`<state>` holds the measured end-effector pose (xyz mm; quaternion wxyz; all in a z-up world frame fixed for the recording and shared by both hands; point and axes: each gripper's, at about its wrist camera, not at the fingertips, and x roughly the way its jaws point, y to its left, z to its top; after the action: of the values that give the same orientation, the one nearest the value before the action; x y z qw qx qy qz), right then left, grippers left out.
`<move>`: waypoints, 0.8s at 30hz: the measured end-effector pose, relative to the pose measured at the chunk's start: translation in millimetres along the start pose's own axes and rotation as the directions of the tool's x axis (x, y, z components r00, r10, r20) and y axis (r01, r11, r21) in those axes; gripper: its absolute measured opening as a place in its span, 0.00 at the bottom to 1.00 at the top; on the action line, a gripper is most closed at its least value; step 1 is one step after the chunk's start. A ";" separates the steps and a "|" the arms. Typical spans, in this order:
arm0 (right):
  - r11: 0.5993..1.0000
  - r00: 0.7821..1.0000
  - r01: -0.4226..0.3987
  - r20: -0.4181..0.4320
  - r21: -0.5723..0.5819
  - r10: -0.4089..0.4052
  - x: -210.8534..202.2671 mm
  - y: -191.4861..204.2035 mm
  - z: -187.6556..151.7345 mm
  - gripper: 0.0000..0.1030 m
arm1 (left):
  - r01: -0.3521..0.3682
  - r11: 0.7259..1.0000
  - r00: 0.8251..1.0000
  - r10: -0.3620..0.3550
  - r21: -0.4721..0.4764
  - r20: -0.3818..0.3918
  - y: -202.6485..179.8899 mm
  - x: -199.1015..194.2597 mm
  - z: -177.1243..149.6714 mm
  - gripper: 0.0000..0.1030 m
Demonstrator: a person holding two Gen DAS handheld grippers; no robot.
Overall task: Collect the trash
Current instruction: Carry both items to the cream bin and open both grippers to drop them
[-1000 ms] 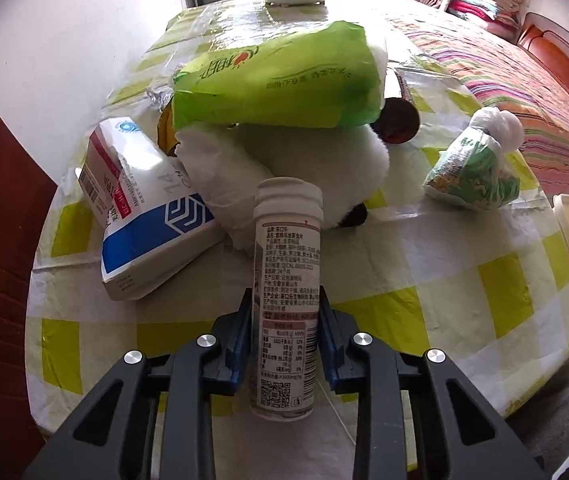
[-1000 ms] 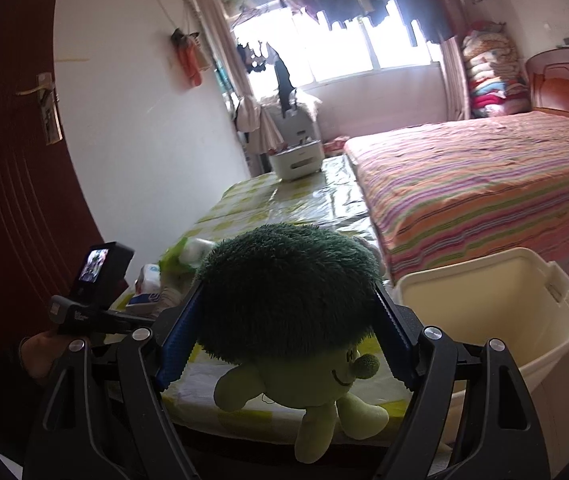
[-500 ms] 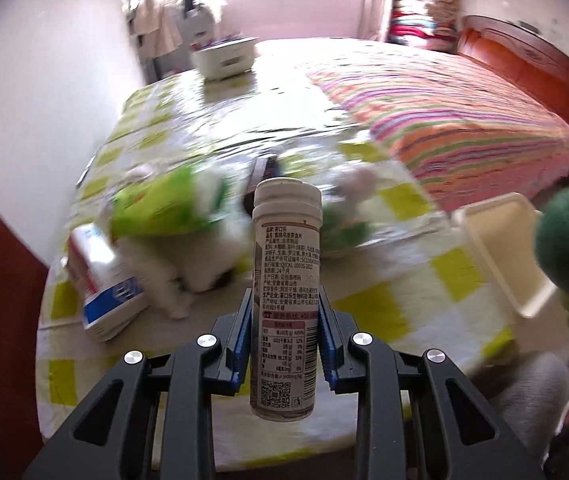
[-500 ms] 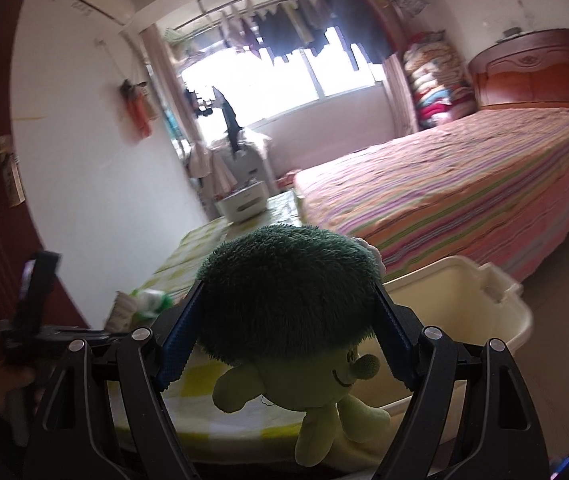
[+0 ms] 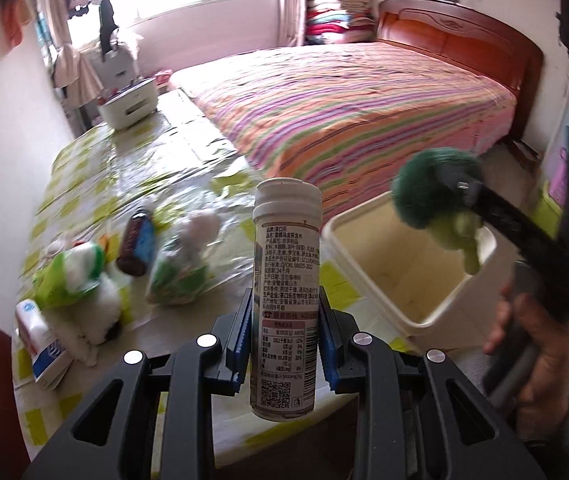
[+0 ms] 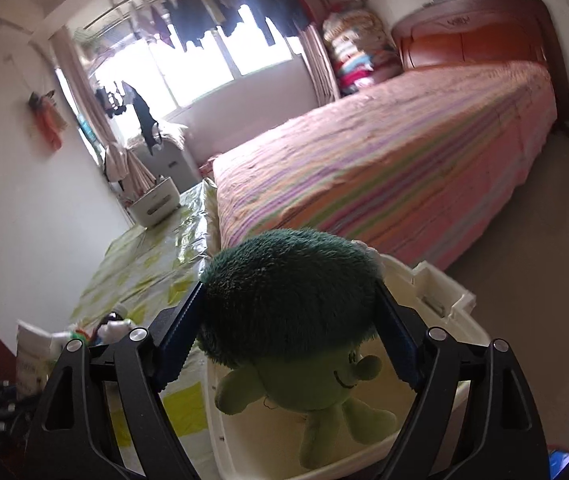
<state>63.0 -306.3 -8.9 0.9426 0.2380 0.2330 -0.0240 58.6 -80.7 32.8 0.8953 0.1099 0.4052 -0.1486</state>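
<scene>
Both claws now swinging off the table: right claw (image 6: 288,344) opening, broccoli plush (image 6: 292,320) between, over bin (image 6: 440,300); left claw (image 5: 284,340) gripping bottle (image 5: 286,300).

Left hand-held gripper (image 5: 284,332) clamps narrowly; right hand-held gripper (image 6: 288,344), jaws opening, tilts downward.

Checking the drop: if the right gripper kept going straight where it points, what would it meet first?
Probably the cream plastic bin: the right gripper, jaws opening around the green broccoli plush toy, points over its open inside, though depth is unclear.

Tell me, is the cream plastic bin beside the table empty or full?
Empty as far as visible: the cream plastic bin shows a bare floor and walls.
</scene>
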 end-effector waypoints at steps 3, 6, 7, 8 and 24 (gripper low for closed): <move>1.000 1.000 -0.003 -0.011 0.020 0.004 11.4 0.3 -0.2 0.78 | 0.021 1.000 1.000 -0.021 0.012 -0.003 -10.3 2.7 4.0 0.27; 0.999 1.000 -0.008 0.019 0.053 0.007 12.7 -5.8 2.9 0.81 | 0.036 0.999 0.999 -0.036 0.021 -0.007 -18.5 6.3 9.0 0.27; 0.997 0.999 -0.024 0.027 0.074 0.022 13.5 -10.7 3.7 0.82 | 0.041 0.999 0.999 -0.041 0.024 -0.009 -21.0 7.7 10.0 0.27; 0.994 0.998 -0.047 0.039 0.102 0.043 13.0 -16.1 3.8 0.82 | 0.048 0.999 0.999 -0.048 0.024 -0.010 -23.7 8.9 10.9 0.27; 0.918 0.977 -0.072 0.213 0.389 -0.014 -11.6 -86.0 -6.6 0.86 | 0.184 0.980 0.979 -0.175 0.079 -0.106 -73.9 57.2 34.5 0.27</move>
<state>36.4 -380.2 -46.5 0.8949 0.4225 0.1184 -0.0814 92.1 -170.7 6.2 0.8514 0.1197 0.4501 -0.2412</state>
